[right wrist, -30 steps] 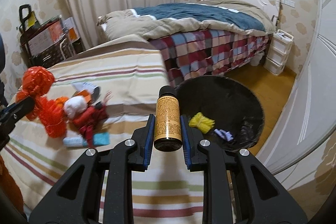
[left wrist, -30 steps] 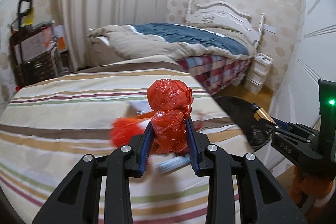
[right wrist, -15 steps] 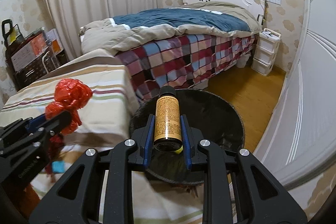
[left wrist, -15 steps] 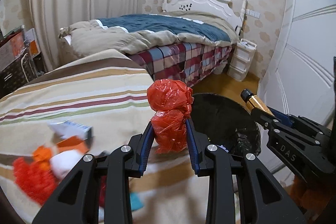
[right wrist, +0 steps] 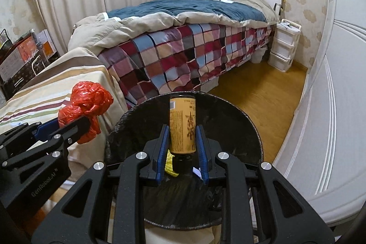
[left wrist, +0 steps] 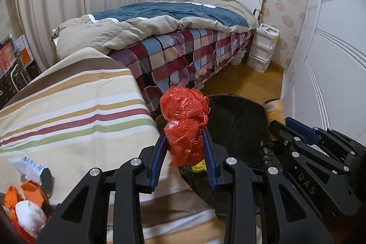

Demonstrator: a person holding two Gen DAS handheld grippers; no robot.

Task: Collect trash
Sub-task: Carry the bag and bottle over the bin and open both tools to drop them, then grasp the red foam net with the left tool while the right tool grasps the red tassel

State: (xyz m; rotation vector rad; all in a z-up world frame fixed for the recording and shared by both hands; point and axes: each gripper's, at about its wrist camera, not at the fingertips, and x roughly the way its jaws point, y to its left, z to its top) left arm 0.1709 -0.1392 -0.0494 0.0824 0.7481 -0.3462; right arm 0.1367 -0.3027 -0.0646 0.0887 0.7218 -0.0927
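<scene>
My left gripper [left wrist: 184, 141] is shut on a crumpled red plastic bag [left wrist: 184, 125] and holds it at the left rim of a black-lined trash bin [left wrist: 238, 120]. In the right wrist view the red bag [right wrist: 85, 104] shows left of the bin [right wrist: 128, 129]. My right gripper [right wrist: 182, 141] is shut on a yellow-labelled bottle [right wrist: 182, 125], turned cap-down over the bin's opening. The bottle shows blurred in the left wrist view [left wrist: 274, 110]. Yellow trash [right wrist: 169, 166] lies inside the bin.
A striped-cover surface [left wrist: 68, 111] at left carries loose trash: a white and blue carton [left wrist: 29, 167], orange and white pieces [left wrist: 25, 205]. A bed with checked blanket [right wrist: 194, 49] stands behind, a white drawer unit [right wrist: 284, 45] by it, and a white wardrobe [right wrist: 338, 106] at right.
Both grippers moved right, from over the striped surface to the bin. The bottle now hangs over the bin's opening, label turned and cap down. The red bag reached the bin's left rim.
</scene>
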